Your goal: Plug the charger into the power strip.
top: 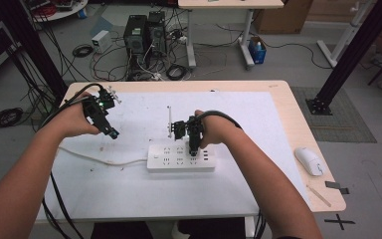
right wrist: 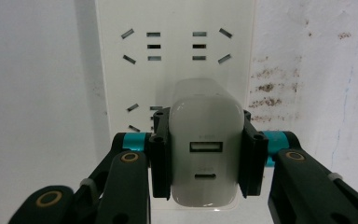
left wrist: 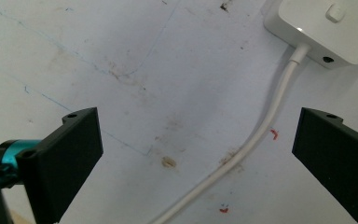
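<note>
- The high view looks forward and down from above the person's side, taking in the whole table (top: 298, 129) and the floor beyond
- The left gripper view looks steeply down, close to the mat, catching one end of the power strip (left wrist: 326, 28) and its cord (left wrist: 261, 135)
- The right gripper view sits very close over the same power strip (right wrist: 175, 60) (the part all three views share)
</note>
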### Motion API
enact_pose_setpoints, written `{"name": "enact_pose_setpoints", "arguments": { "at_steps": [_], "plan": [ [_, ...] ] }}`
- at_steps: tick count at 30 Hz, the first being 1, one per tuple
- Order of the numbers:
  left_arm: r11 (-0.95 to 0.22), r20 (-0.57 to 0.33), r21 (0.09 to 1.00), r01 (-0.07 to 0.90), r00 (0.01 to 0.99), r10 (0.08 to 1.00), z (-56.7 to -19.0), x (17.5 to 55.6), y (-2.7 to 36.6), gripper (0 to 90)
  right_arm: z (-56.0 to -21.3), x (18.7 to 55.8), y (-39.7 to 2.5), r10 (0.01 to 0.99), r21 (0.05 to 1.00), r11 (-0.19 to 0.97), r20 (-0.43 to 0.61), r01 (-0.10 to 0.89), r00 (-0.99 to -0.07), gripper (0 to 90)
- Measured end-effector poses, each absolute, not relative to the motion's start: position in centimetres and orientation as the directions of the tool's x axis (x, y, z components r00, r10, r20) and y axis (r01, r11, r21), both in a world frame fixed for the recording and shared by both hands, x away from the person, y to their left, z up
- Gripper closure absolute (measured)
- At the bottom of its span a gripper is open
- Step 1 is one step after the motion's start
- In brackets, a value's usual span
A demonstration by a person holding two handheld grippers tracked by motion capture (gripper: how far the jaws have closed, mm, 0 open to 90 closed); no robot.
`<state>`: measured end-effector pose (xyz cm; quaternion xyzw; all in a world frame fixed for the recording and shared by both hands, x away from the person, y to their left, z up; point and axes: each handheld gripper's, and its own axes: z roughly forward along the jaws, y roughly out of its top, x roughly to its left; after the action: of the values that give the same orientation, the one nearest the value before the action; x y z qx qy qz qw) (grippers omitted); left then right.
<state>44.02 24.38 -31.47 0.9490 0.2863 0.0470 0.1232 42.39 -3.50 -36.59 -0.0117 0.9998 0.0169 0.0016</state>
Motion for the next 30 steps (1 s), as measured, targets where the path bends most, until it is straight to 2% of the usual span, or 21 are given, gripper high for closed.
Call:
{"name": "enact_pose_setpoints", "arguments": {
  "at_steps": [7, 8, 10, 14, 17, 19, 29, 30],
  "plan": [
    [-0.804, 0.018, 0.274, 0.527, 0.833, 0.553, -31.1, 43.8, 24.4, 1.6, -36.6, 42.5, -3.5, -0.031, 0.042, 0.999, -0.002, -0.031, -1.000, 60.9],
    [-0.806, 0.016, 0.268, 0.528, 0.834, 0.552, -31.1, 43.8, 24.5, 1.7, -36.9, 42.5, -3.4, -0.011, 0.015, 1.000, 0.029, -0.010, -1.000, 50.1],
    [-0.808, 0.021, 0.265, 0.527, 0.834, 0.551, -31.2, 43.8, 24.5, 1.6, -37.1, 42.5, -3.4, -0.002, 0.019, 1.000, 0.040, -0.001, -0.999, 36.7],
    [-0.806, 0.022, 0.261, 0.531, 0.832, 0.555, -31.1, 43.8, 24.6, 1.6, -35.1, 43.0, -4.3, 0.034, 0.121, 0.992, 0.036, 0.038, -0.999, 30.5],
    [-0.805, 0.022, 0.263, 0.531, 0.831, 0.556, -31.1, 43.8, 24.6, 1.6, -34.2, 43.1, -5.1, 0.063, 0.134, 0.989, 0.025, 0.065, -0.998, 28.5],
    [-0.811, 0.025, 0.262, 0.523, 0.836, 0.548, -31.0, 43.9, 24.5, 1.6, -33.2, 43.3, -6.2, 0.114, 0.172, 0.978, 0.023, 0.117, -0.993, 22.4],
    [-0.826, 0.034, 0.249, 0.506, 0.848, 0.529, -30.4, 43.8, 23.7, 1.6, -31.2, 43.2, -9.4, 0.199, 0.213, 0.957, 0.019, 0.199, -0.980, 20.9],
    [-0.825, 0.032, 0.254, 0.504, 0.848, 0.528, -30.3, 43.7, 23.7, 1.6, -31.1, 43.2, -9.6, 0.199, 0.221, 0.955, 0.013, 0.197, -0.980, 17.5]
  ]
}}
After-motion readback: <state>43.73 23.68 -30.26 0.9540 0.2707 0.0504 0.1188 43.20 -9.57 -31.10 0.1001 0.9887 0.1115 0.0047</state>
